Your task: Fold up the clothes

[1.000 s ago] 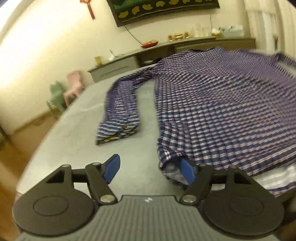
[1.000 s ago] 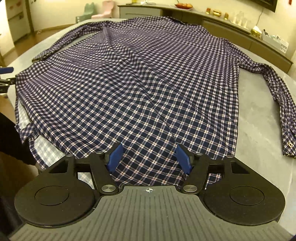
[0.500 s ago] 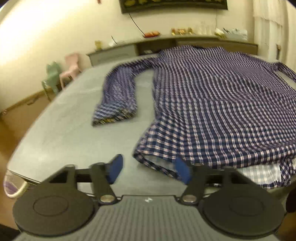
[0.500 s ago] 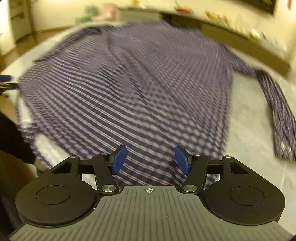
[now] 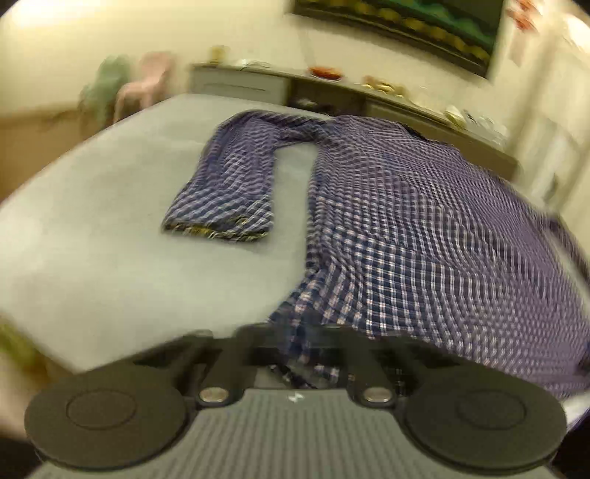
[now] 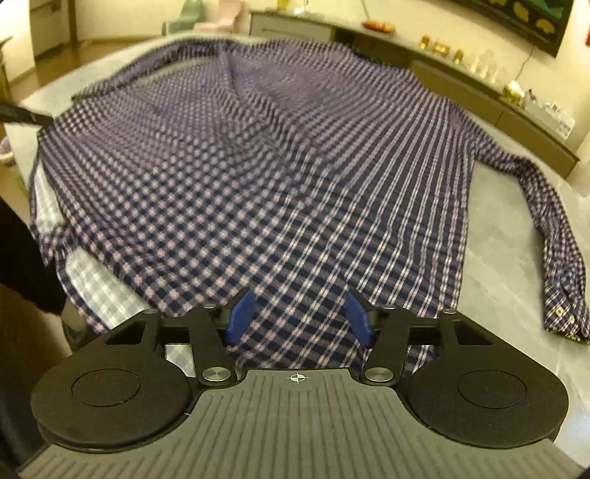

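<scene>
Now my left gripper (image 5: 298, 353) clenched on shirt (image 5: 424, 228) hem corner at table (image 5: 110, 235) edge; right gripper (image 6: 299, 318) closing, fabric between unpinched. I'd seat hem, lift evenly.

Shirt (image 6: 258, 165) is spread on table (image 6: 516, 258); sleeves are laid at either side; sideboard (image 6: 461, 81) is set behind.

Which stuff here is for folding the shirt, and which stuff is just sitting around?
For the job:
checked shirt
left tool, shut on the shirt's hem corner
right tool, open over the hem
grey table

Just lying about:
pink chair
green chair
sideboard
plate of fruit
</scene>
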